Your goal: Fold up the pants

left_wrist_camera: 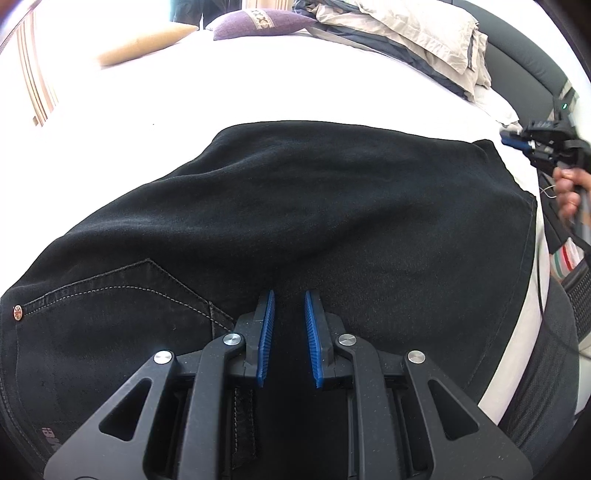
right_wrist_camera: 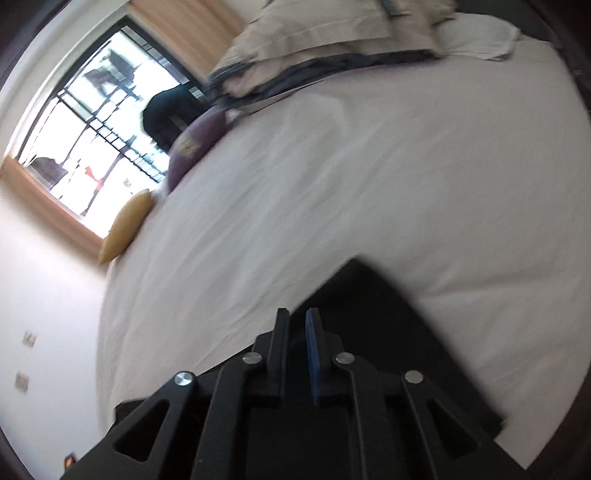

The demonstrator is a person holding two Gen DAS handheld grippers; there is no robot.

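Observation:
Black pants lie spread across a white bed, with a stitched back pocket at the lower left. My left gripper sits low on the near edge, its blue pads pinching a ridge of the black fabric. At the right edge of the left wrist view a hand holds my right gripper in the air just past the pants' far right corner. In its own tilted, blurred view, the right gripper shows a narrow gap with nothing in it, above a corner of the pants.
A yellow pillow and a purple cushion lie at the far side of the bed. Beige and grey bedding is piled at the far right. A window is beyond the bed, and bare sheet stretches past the pants.

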